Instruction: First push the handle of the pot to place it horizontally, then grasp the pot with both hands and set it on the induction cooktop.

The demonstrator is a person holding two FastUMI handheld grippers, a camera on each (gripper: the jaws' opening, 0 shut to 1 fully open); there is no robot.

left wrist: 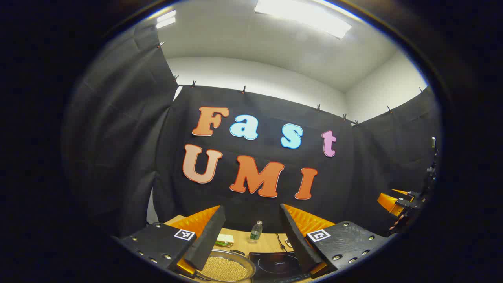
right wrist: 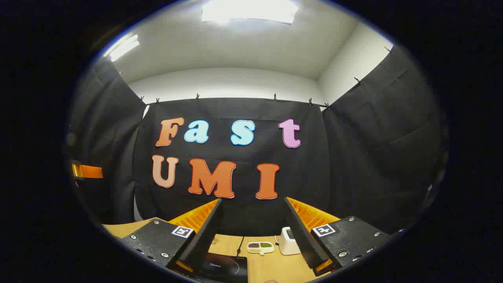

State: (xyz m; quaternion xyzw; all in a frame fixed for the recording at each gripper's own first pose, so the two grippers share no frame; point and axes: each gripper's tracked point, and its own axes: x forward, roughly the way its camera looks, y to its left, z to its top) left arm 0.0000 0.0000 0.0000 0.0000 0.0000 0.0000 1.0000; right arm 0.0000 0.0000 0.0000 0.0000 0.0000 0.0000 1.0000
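Note:
In the left gripper view a metal pot (left wrist: 227,268) full of pale yellow grains sits on the wooden table (left wrist: 269,240), low between my fingers. A small dark handle (left wrist: 237,252) shows at its far rim. To the right of the pot lies the black induction cooktop (left wrist: 279,264), which also appears in the right gripper view (right wrist: 222,267). My left gripper (left wrist: 251,208) is held high above the table, open and holding nothing. My right gripper (right wrist: 252,200) is likewise raised, open and holding nothing. Each gripper shows at the edge of the other's view (left wrist: 401,201) (right wrist: 85,171).
A small clear bottle (left wrist: 256,230) stands at the back of the table and a green-and-white packet (left wrist: 224,239) lies behind the pot. A divided dish of grains (right wrist: 260,247) and a white box-like device (right wrist: 288,240) sit right of the cooktop. A cord (right wrist: 239,247) runs back from the cooktop.

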